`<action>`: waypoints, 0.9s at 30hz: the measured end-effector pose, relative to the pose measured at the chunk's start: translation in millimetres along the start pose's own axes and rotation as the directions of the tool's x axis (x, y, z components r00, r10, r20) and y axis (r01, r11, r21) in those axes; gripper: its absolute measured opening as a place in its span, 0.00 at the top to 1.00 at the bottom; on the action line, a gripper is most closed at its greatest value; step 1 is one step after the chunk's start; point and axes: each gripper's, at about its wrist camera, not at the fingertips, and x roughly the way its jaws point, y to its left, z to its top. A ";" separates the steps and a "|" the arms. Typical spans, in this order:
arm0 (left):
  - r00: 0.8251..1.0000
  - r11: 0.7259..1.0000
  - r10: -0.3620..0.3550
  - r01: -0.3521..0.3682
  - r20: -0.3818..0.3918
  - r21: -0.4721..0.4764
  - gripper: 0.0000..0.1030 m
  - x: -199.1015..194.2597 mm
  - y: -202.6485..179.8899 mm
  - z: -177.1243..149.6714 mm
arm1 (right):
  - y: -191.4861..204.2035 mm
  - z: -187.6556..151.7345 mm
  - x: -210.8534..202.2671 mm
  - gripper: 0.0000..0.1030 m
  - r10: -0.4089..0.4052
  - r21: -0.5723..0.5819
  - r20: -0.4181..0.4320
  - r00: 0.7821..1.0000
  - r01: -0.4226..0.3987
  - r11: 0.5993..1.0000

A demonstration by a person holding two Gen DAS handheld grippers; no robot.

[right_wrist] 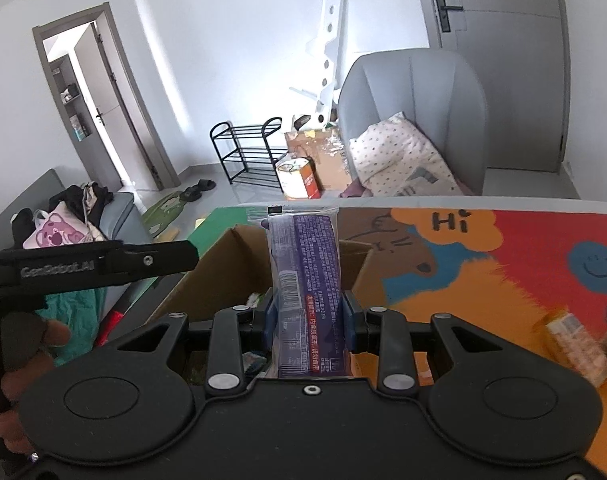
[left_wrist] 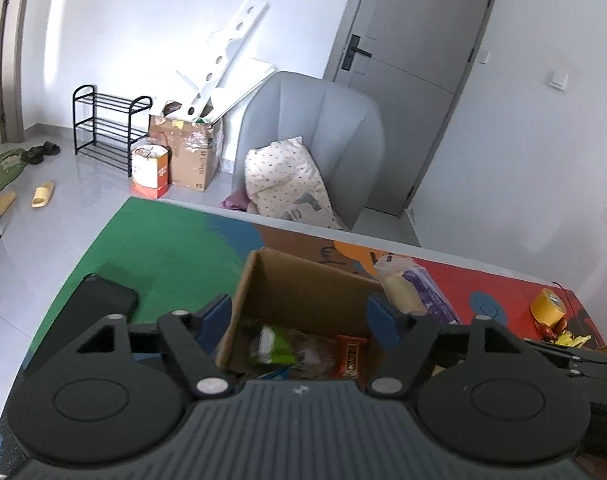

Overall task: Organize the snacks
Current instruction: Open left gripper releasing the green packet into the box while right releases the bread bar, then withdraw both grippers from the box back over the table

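A: Left wrist view?
B: The left gripper (left_wrist: 299,316) tilts down over the box (left_wrist: 303,304), jaws wide, nothing between them; snacks (left_wrist: 303,350) lie inside.
A: Right wrist view?
B: The right gripper (right_wrist: 308,314) pinches a purple packet (right_wrist: 306,276) upright above the box (right_wrist: 223,272).

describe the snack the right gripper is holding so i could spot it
Find the open cardboard box on the colourful table mat. Just above it, the right gripper pinches a long purple snack packet standing upright. Its purple wrapper with white print, a barcode and a clear sealed top sets it apart.
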 end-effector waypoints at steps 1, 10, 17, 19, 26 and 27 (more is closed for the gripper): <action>1.000 1.000 0.006 -0.006 -0.003 -0.004 0.25 -0.6 1.9 -0.4 | 2.1 0.1 3.1 0.71 0.005 0.000 -0.003 1.000 -0.005 1.000; 0.997 0.996 0.075 -0.076 -0.025 -0.043 0.15 -1.4 17.1 -2.0 | 7.2 0.5 12.4 0.50 0.045 0.020 -0.013 0.999 -0.044 0.999; 0.998 0.997 0.071 -0.070 -0.001 -0.044 0.00 -3.9 11.0 -6.1 | -17.0 -2.8 -13.3 0.47 -0.005 0.045 0.020 1.000 0.004 0.999; 0.998 0.997 0.065 -0.065 0.007 -0.037 0.00 -3.9 5.5 -8.2 | -26.8 -3.8 -20.0 0.44 -0.024 0.057 0.028 0.999 0.022 0.998; 1.000 1.000 0.020 -0.020 -0.010 0.004 0.00 -1.7 -19.9 -16.4 | -56.8 -11.2 -48.0 0.31 -0.099 0.090 0.061 0.993 0.094 0.992; 1.000 1.000 0.010 -0.010 -0.016 0.010 0.00 -1.4 -25.2 -17.5 | -60.8 -13.0 -52.4 0.30 -0.109 0.096 0.064 0.992 0.102 0.990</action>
